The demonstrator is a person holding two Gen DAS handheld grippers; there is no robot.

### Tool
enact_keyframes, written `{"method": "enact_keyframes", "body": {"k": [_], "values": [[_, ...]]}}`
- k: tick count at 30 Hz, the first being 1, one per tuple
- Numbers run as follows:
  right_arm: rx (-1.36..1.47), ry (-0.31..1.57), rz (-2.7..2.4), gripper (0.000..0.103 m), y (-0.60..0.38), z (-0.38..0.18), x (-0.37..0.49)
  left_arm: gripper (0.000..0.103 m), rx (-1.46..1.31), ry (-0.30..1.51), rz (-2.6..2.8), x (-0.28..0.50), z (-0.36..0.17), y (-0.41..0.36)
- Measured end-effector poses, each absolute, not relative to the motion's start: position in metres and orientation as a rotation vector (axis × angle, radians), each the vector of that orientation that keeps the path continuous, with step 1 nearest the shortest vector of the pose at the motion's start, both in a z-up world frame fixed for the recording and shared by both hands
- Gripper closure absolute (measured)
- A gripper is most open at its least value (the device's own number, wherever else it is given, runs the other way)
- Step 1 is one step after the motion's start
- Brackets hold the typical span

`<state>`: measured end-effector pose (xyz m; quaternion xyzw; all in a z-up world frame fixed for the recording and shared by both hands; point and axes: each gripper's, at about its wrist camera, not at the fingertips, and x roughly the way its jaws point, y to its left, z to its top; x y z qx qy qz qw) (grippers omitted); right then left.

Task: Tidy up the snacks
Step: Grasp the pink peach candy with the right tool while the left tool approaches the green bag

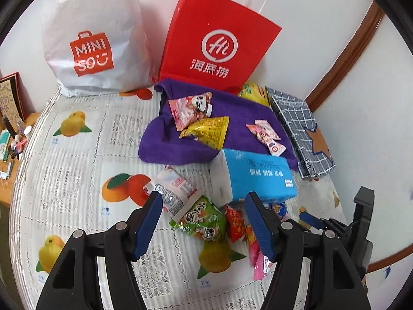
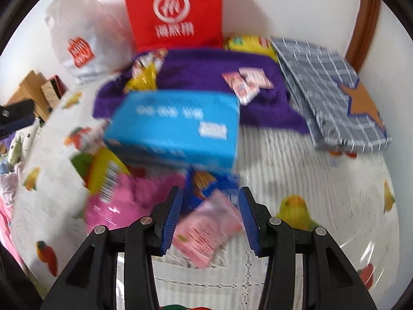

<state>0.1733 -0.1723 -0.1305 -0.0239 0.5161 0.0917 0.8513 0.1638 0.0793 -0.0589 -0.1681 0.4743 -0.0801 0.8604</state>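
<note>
Blue-padded left gripper (image 1: pixel 204 206) parted over green snack packet (image 1: pixel 201 219); right gripper (image 2: pixel 210 206) parted, straddling pink packet (image 2: pixel 206 232).

Open jaws above green snack packet (image 1: pixel 200 219)

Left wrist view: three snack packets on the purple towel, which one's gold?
The gold triangular packet, in the middle of the purple towel. The pink panda packet overlaps it from behind-left; the small pink-and-white packet lies apart to its right.

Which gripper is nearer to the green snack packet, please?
Left. The left gripper hangs open right over the green snack packet; the right gripper is open over a pink packet further right.
</note>
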Motion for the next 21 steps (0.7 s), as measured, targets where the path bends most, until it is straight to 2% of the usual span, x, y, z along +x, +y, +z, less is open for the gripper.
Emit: {"method": "enact_keyframes", "body": {"k": [10,21], "values": [[-0.08,1.118,0.216,0.056,-0.191,-0.148,0.157,0.039,-0.355,1.031,-0.185,0.159,-0.072,0.072],[-0.061,1.129,0.263,0.056,-0.198,-0.135,0.135,0.039,-0.378,1.05,-0.19,0.158,-0.078,0.068]]}}
